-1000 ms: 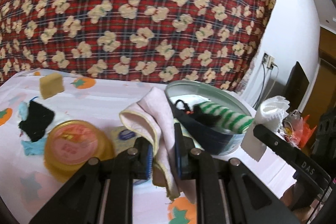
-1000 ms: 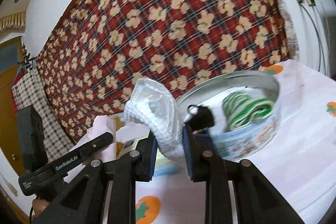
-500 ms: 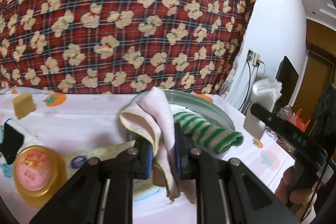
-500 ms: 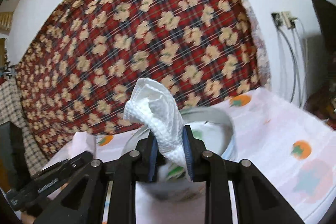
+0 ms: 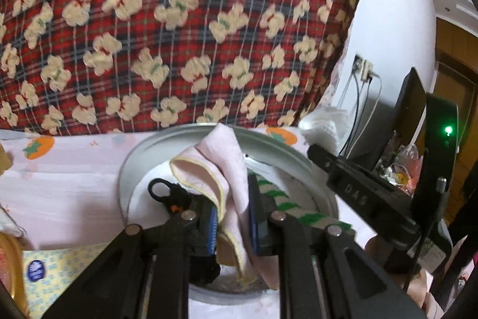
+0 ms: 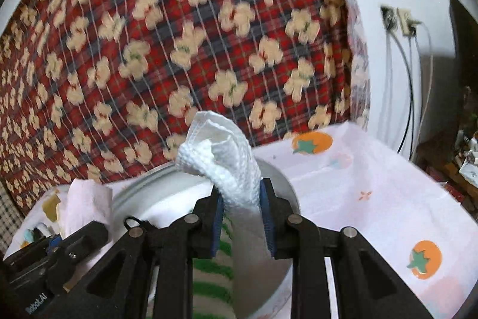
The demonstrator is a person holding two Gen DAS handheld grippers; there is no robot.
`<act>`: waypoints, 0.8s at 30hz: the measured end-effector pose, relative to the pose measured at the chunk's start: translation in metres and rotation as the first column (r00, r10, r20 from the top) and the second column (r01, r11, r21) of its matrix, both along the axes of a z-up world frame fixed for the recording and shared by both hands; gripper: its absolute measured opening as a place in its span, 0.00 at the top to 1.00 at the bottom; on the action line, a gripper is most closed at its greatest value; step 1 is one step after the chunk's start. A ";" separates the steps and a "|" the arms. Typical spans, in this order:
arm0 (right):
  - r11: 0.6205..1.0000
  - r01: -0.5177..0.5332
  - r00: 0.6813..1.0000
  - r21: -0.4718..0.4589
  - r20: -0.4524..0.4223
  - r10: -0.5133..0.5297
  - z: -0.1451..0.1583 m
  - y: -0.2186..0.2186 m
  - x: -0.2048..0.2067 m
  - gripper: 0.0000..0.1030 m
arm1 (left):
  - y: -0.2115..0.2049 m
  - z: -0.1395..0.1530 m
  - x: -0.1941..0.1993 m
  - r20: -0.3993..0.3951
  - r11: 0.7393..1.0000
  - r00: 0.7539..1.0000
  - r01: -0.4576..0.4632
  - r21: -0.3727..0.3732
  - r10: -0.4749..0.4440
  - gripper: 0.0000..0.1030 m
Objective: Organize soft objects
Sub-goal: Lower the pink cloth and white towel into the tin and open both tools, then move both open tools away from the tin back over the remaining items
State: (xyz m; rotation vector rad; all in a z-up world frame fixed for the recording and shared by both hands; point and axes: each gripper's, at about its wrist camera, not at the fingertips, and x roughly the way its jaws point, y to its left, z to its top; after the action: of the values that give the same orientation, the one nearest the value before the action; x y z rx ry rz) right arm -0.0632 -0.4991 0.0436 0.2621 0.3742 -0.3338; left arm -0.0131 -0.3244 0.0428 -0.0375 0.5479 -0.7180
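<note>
Biggest risk: both grippers crowd the round metal tin with the pale rim (image 5: 140,151) at once. The right gripper (image 6: 241,217) body already crosses the left view at right, near the rim, so a simultaneous drop could knock the frames together or shove the tin across the white tablecloth with orange fruit prints (image 6: 373,199).

Next: the pink cloth with yellow hem (image 5: 221,166), clamped in the left gripper (image 5: 231,223), hangs partly over the near rim. Let go here and the tail may drape outside the tin.

Same for the white waffle-weave cloth (image 6: 230,163), pinched in the right gripper's jaws; its lower end hangs over the green-and-white striped sock (image 6: 212,283), which itself overhangs the near edge.

Smaller: the black knit item with a loop (image 5: 167,190) lies in the tin under the pink cloth and could snag on it.

Versus one second back: both grippers have come in level over the tin, which now fills the near centre; the yellow-lidded jar (image 5: 9,268) has slid to the far left edge. Grips unchanged.
</note>
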 end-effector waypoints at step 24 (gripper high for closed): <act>0.995 0.097 0.985 0.007 0.140 -0.097 -0.002 -0.004 -0.020 0.10 | -0.018 -0.014 -0.018 0.157 0.984 0.986 -0.082 0.157 0.057 0.00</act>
State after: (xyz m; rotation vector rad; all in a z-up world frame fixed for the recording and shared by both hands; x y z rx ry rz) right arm -0.0830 -0.5032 0.0416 0.3024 0.2236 -0.4085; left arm -0.0307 -0.3428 0.0287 0.1490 0.4548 -0.6003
